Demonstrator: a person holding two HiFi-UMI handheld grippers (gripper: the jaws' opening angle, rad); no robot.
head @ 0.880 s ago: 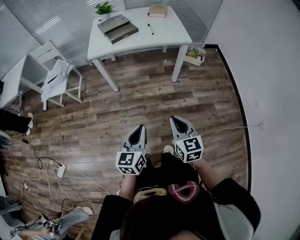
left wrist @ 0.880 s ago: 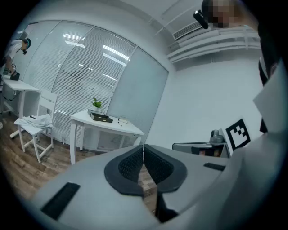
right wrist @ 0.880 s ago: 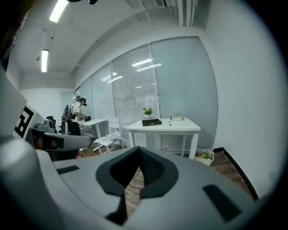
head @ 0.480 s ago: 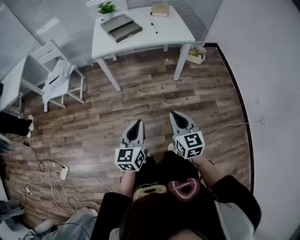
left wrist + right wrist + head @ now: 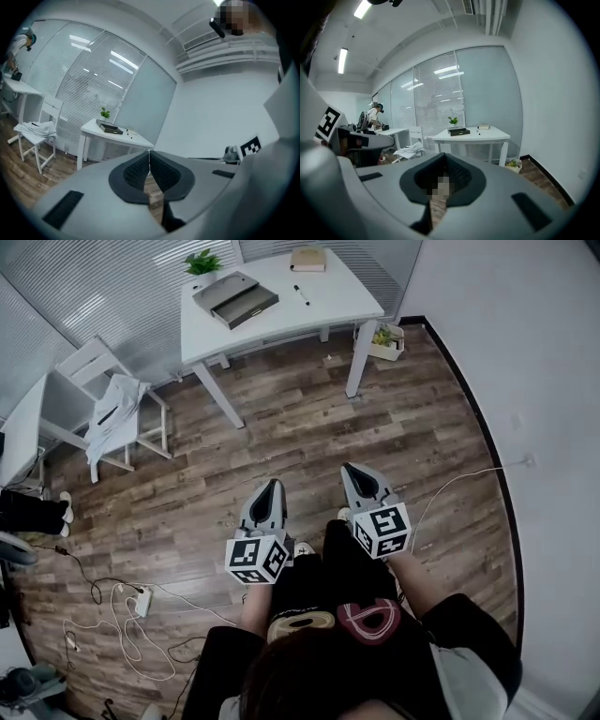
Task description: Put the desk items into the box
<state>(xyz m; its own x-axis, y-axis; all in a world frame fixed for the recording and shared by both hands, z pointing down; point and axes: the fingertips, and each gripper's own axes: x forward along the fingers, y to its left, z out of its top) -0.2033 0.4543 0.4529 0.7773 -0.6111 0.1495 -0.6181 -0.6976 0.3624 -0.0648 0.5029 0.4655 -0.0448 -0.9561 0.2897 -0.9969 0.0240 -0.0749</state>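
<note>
White counter (image 5: 333,307) at twelve o'clock, box (image 5: 234,298) on top; left gripper (image 5: 269,491) and right gripper (image 5: 363,474), jaws closed, empty, held forward, presumably for the approach.

Floor (image 5: 309,427): wood planks, matt, grain visible. Surface (image 5: 328,310): white, smooth, faint sheen. Box (image 5: 234,298): grey, matt; possibly card, too small to tell. Left claw (image 5: 149,159): grey matt plastic shell; pads (image 5: 133,171) black, ribbed, rubbery.

White desk (image 5: 330,298), grey box (image 5: 235,298), brown floor (image 5: 309,427)
</note>
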